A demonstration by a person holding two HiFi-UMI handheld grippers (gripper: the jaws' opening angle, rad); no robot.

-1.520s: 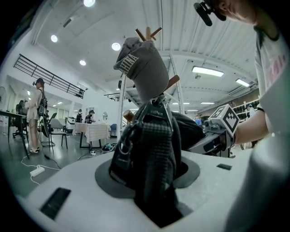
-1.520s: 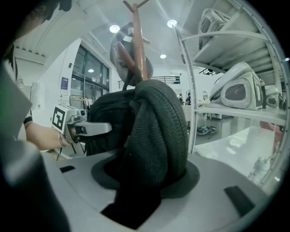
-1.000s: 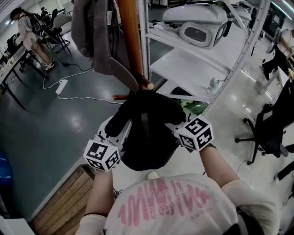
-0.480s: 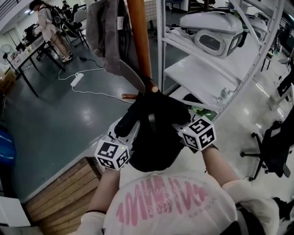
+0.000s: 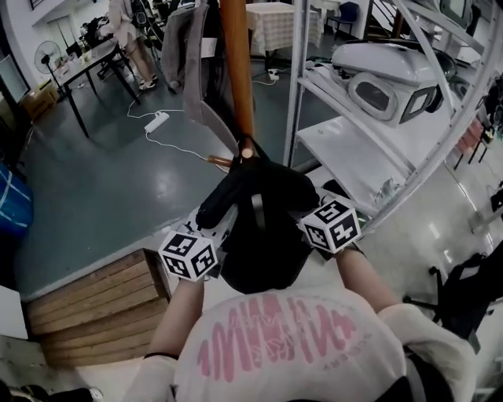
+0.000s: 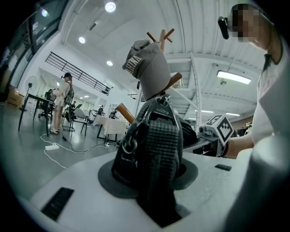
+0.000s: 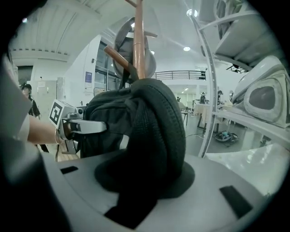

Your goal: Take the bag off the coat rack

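A black bag [image 5: 259, 235] hangs between my two grippers, its top right against the brown pole of the coat rack [image 5: 236, 71]; I cannot tell whether it is hooked on a peg. My left gripper [image 5: 214, 228] is shut on a webbed strap [image 6: 158, 145] on the bag's left side. The right gripper [image 5: 296, 222] grips a thick padded strap [image 7: 156, 131] on the right side, its jaws closing on it. A grey garment [image 5: 192, 71] and a grey cap [image 6: 152, 68] hang higher on the rack.
White metal shelving [image 5: 440, 118] with a white machine [image 5: 393, 74] stands close on the right. A wooden step [image 5: 86, 302] lies at lower left. A power strip and cable [image 5: 157, 122] trail over the floor; a table [image 5: 86, 63] and a person [image 5: 130, 23] are far back left.
The view has tilted up and swung right. Both grippers keep hold of the bag beside the pole, with little movement relative to it.
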